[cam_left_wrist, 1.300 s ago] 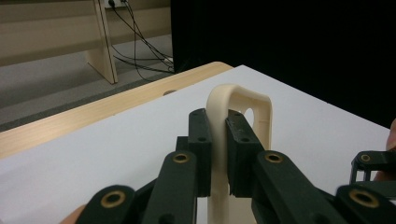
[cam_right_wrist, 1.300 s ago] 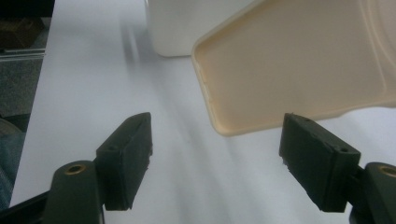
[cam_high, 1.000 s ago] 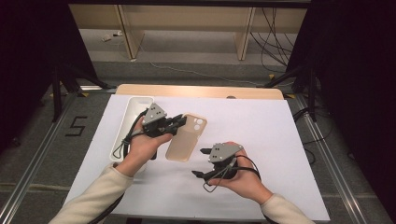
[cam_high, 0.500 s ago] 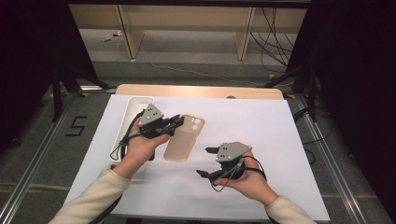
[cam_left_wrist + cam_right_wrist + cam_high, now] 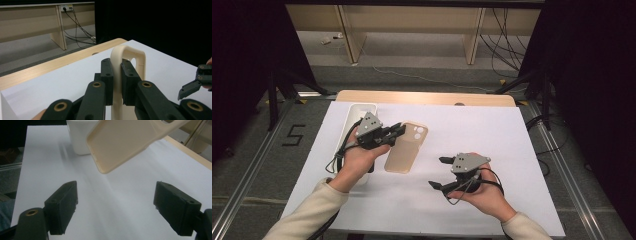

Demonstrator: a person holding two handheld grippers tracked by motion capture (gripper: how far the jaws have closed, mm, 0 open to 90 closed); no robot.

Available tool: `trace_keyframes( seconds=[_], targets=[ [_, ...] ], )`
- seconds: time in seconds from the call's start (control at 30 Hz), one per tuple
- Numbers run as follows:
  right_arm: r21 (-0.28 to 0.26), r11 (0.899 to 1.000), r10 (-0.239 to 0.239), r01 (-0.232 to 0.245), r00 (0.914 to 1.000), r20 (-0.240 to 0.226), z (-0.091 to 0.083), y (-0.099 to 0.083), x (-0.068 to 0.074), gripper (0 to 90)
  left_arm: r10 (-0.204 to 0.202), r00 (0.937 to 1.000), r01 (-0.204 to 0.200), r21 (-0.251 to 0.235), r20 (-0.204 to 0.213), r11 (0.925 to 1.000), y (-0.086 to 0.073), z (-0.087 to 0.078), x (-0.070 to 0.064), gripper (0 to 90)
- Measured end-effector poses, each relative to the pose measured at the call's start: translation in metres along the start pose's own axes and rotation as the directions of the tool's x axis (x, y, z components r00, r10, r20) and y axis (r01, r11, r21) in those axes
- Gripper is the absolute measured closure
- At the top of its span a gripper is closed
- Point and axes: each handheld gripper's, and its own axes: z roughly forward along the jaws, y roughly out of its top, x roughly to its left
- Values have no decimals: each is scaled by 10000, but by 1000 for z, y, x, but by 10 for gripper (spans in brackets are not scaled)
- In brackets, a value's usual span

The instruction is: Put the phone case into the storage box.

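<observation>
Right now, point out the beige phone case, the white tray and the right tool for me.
Beige plastic phone case (image 5: pixel 404 152): high view, on the middle of its back.
White rectangular tray (image 5: pixel 357 112): high view, on its far rim.
Right tool (image 5: pixel 437 172): high view, midway between its two open jaw tips.

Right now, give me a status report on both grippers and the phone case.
Left gripper shut on beige phone case, case lifted off the table. Right gripper open, empty, jaws toward the case. White tray behind the left hand; nothing between.
</observation>
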Motion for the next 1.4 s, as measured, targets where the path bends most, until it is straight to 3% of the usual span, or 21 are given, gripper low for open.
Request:
trace_keyframes(
  seconds=[0.4, 1.17, 1.4],
  targets=[
    [-329, 9989, 330, -322, 9992, 235, -15, -8, -5, 203, -44, 9999, 44, -80, -95, 10000, -1, -6, 4, 819],
    [-416, 9974, 628, -593, 9942, 875, -38, -22, -14, 195, 71, 9999, -73, -111, -157, 9999, 1, -8, 5, 819],
    [-423, 9972, 653, -610, 9919, 1085, -42, -26, -15, 192, 399, 9991, -402, -194, -172, 9990, 1, -7, 6, 819]
  ],
)
